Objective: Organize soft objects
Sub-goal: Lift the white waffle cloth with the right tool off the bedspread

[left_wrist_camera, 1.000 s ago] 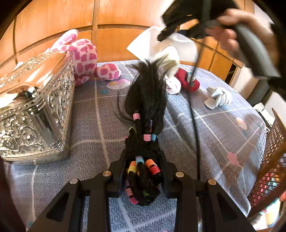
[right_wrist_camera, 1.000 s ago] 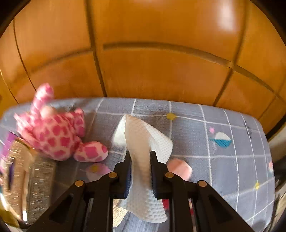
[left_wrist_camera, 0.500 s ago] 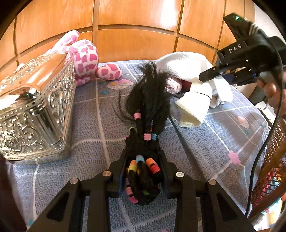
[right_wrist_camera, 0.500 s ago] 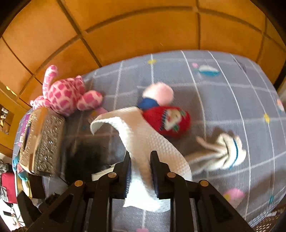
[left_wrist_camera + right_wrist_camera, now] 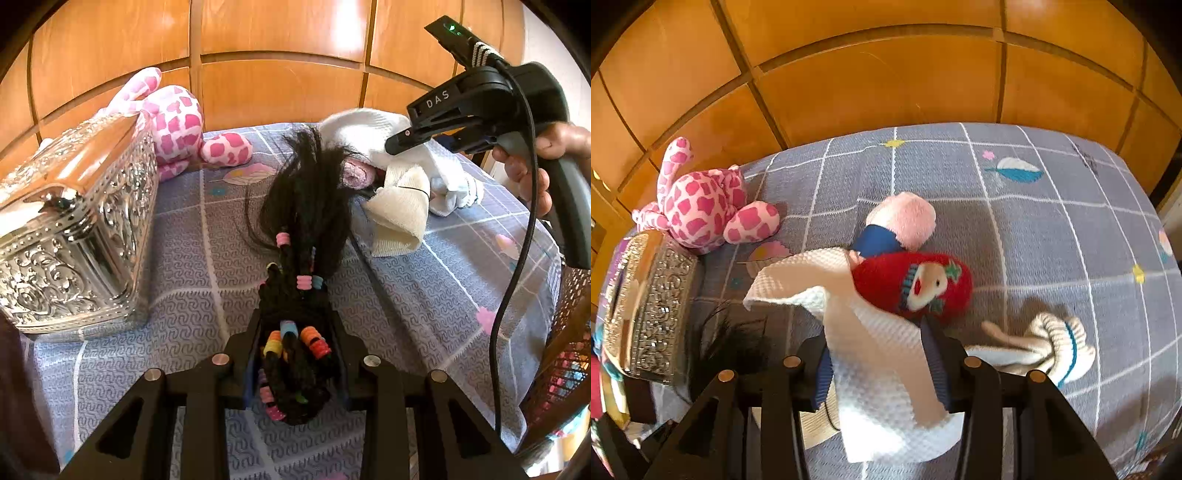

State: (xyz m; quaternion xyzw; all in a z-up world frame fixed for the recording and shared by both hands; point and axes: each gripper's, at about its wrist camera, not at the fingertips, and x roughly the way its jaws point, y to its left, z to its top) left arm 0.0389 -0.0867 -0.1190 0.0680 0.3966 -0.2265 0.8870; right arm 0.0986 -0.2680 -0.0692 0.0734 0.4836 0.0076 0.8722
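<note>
Surface: a grey checked bedspread in front of wooden panels; the silver box is the landmark.
Left gripper: jaws closed on a black wig strung with coloured beads, just right of the box, probably for moving.
Right gripper: jaws partly closed, pinching a white cloth that drapes onto a red sock, far right of the box.
Other soft things: pink toy behind the box; white sock farthest right.
Hidden: cream fabric under the cloth is unclear.
</note>
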